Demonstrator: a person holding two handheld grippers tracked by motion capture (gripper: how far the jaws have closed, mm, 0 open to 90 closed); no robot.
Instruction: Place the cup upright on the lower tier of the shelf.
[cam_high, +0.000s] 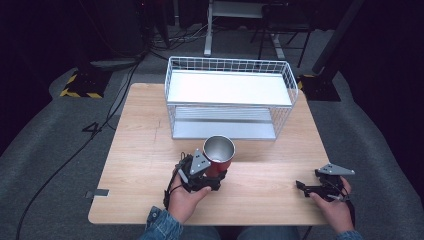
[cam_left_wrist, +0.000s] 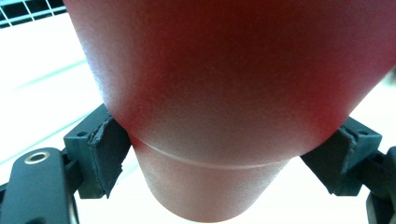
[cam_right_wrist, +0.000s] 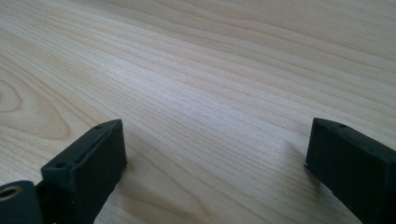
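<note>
High view: left gripper (cam_high: 212, 176) clamps red steel-lined tumbler (cam_high: 218, 155) upright above wooden table (cam_high: 145, 150), near white wire rack (cam_high: 230, 95); grey carpet, dark room. Left gripper view: jaws squeeze tumbler (cam_left_wrist: 224, 102). Right gripper view: right gripper (cam_right_wrist: 215, 154) jaws wide, empty. No readable writing.

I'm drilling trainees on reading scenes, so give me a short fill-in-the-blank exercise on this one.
1. The left gripper is shut on a red ____.
2. The right gripper has its jaws ____ over the bare table.
3. Behind the cup stands a white wire ____.

Missing words: cup; open; rack
</note>
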